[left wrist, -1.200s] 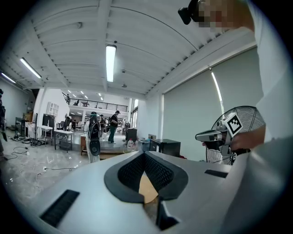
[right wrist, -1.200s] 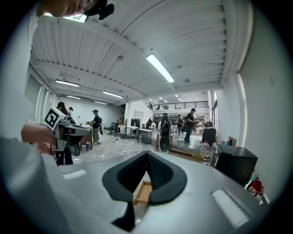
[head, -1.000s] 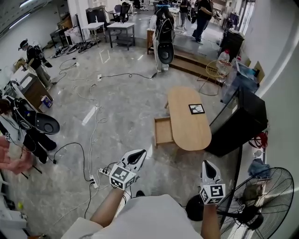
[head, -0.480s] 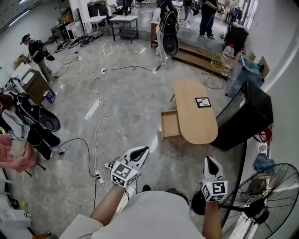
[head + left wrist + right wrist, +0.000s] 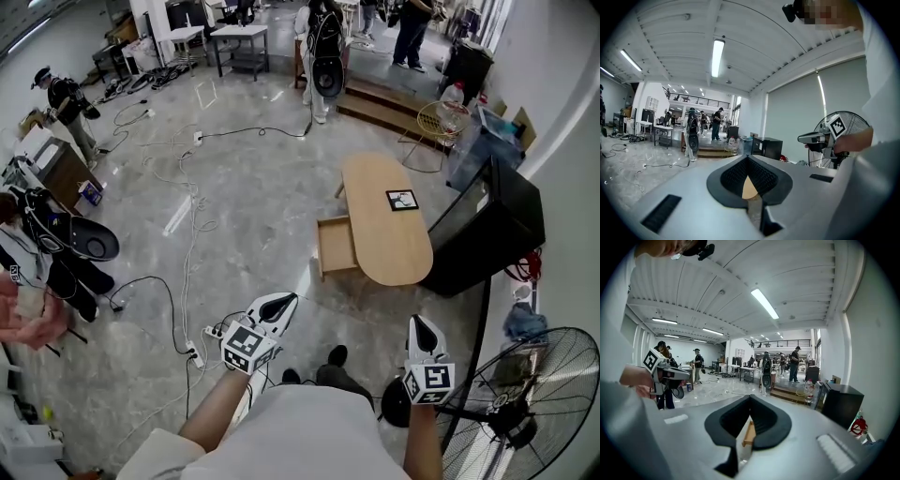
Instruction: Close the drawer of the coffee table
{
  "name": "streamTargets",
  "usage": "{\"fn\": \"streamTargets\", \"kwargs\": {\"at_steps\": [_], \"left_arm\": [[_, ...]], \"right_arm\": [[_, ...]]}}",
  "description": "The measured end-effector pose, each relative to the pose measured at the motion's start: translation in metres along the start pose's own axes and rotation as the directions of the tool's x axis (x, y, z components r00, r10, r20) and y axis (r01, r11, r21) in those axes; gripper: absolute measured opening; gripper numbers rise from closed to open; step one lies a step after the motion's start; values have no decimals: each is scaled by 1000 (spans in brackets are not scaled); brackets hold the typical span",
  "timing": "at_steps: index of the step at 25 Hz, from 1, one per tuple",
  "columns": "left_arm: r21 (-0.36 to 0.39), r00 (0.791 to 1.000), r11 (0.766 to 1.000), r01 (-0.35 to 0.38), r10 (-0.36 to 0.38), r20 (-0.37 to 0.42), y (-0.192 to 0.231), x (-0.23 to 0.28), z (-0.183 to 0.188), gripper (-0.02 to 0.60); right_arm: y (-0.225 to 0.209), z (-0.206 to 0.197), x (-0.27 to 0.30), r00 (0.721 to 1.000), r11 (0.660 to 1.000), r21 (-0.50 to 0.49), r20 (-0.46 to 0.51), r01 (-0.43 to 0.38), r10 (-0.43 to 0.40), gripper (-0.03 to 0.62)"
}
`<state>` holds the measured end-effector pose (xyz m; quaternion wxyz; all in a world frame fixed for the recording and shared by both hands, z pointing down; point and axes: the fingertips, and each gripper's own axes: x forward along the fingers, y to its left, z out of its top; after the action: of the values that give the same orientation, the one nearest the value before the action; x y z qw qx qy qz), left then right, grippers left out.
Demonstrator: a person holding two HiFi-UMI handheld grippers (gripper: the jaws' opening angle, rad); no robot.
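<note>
An oval wooden coffee table stands on the grey floor ahead, with a marker card on its top. Its drawer sticks out open on the left side. My left gripper and right gripper hover low in the head view, well short of the table and touching nothing. Both are shut with nothing in them. In the left gripper view the pads meet at the tip, and a sliver of the wooden table shows behind them. The right gripper view shows its jaws joined too.
A black cabinet stands right of the table, and a floor fan is at the lower right. Cables and a power strip lie on the floor at left. People and desks are far back.
The view has shifted a little as the person steps forward; a shoe now shows between the grippers. Both grippers keep shut, and the drawer stays open.
</note>
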<state>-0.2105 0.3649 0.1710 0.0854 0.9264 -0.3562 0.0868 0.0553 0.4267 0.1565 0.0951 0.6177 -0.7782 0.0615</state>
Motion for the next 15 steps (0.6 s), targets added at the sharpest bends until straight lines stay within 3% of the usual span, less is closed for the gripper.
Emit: {"fn": "streamTargets", "kwargs": {"at_steps": [8,15], "left_arm": [[-14,999,1000,-19,19,-28,6,46,3,6],[-13,999,999,-43,42,-27,12,109,22,8]], "right_arm": [[-34,-3,45,999,999,12,-12,-37,37,11],[-95,3,85,999,999,21,-6,-46,46,11]]}}
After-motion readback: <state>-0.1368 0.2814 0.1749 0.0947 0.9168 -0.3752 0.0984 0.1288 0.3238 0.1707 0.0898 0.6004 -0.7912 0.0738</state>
